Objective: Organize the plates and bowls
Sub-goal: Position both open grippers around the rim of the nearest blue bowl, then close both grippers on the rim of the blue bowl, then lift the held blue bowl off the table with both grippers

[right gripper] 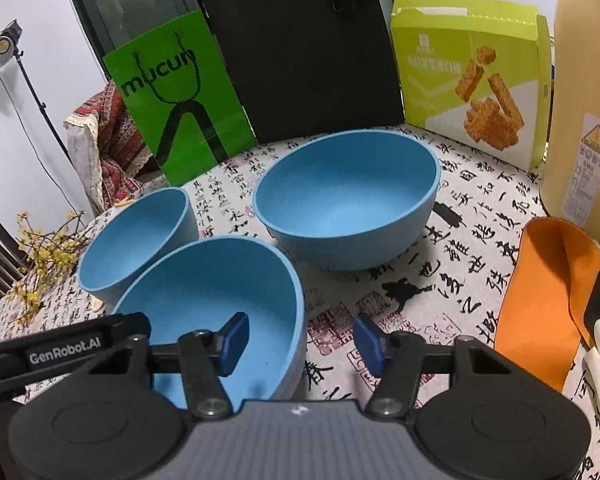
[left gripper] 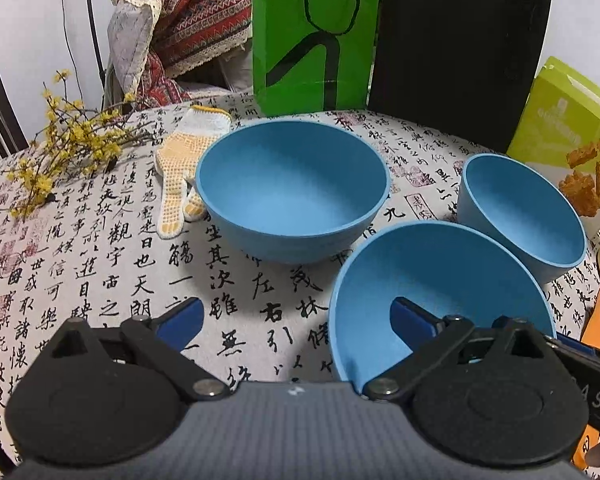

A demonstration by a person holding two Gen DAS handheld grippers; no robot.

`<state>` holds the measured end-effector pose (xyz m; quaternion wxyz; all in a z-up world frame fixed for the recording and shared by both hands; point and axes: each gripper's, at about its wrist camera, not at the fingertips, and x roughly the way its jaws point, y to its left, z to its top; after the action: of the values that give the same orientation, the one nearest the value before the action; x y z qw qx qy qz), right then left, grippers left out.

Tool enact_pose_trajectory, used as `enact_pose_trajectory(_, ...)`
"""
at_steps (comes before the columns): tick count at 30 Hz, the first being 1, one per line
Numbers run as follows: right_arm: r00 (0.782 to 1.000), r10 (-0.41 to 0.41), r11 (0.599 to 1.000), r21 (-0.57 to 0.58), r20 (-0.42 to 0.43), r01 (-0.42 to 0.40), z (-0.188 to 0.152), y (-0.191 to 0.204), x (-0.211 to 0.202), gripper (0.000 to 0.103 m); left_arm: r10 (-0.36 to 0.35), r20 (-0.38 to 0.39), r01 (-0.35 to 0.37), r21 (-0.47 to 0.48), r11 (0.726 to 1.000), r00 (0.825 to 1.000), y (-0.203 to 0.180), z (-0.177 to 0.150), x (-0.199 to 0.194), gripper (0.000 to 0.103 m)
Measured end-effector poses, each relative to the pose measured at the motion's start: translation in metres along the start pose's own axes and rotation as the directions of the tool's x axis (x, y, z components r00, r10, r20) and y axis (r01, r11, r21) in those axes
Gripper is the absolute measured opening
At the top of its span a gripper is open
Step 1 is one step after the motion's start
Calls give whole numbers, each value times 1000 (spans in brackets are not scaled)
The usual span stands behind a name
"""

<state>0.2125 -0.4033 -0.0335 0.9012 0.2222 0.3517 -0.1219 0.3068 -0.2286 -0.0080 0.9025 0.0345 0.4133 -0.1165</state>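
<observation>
Calligraphy-print tablecloth (left gripper: 112, 248) covers the whole table, with a green mucun bag (left gripper: 314, 36) and a snack box (right gripper: 470, 80) standing at the back. Three blue bowls sit on it. Nearest bowl (right gripper: 220, 296) is right under both grippers: the right gripper (right gripper: 300, 342) straddles its rim, one finger inside and one outside, jaws about half apart and not pinching it. Left gripper (left gripper: 296, 320) is spread wide, one finger dipped in that bowl. Big bowl (left gripper: 292, 188) sits ahead of it, small bowl (left gripper: 520, 216) off to its right, a dotted work glove (left gripper: 188, 168) just left of the big one.
</observation>
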Motion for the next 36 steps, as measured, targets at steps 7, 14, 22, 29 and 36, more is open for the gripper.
enact_pose_trajectory(7, 1000, -12, 1000, 6, -27, 12, 0, 5, 6, 46, -14, -41, 14, -4, 1000, 999, -2, -2, 5, 72)
enact_pose_trajectory(14, 998, -26, 1000, 2, -48, 27, -3, 10, 10, 32, -31, -63, 30, -18, 999, 998, 0, -3, 8, 42)
enact_pose_trajectory(22, 997, -54, 999, -12, -57, 53, -5, 17, 9, 14, -55, -81, 54, -13, 998, 995, -4, -3, 6, 14)
enact_pose_trajectory(29, 997, -65, 998, -10, -42, 65, -5, 18, 5, 11, -56, -76, 55, -16, 998, 996, -4, -4, 4, 11)
enact_pose_trajectory(36, 997, -65, 998, -11, -35, 64, -6, 21, 3, 10, -50, -62, 49, -21, 999, 997, -1, -4, 0, 11)
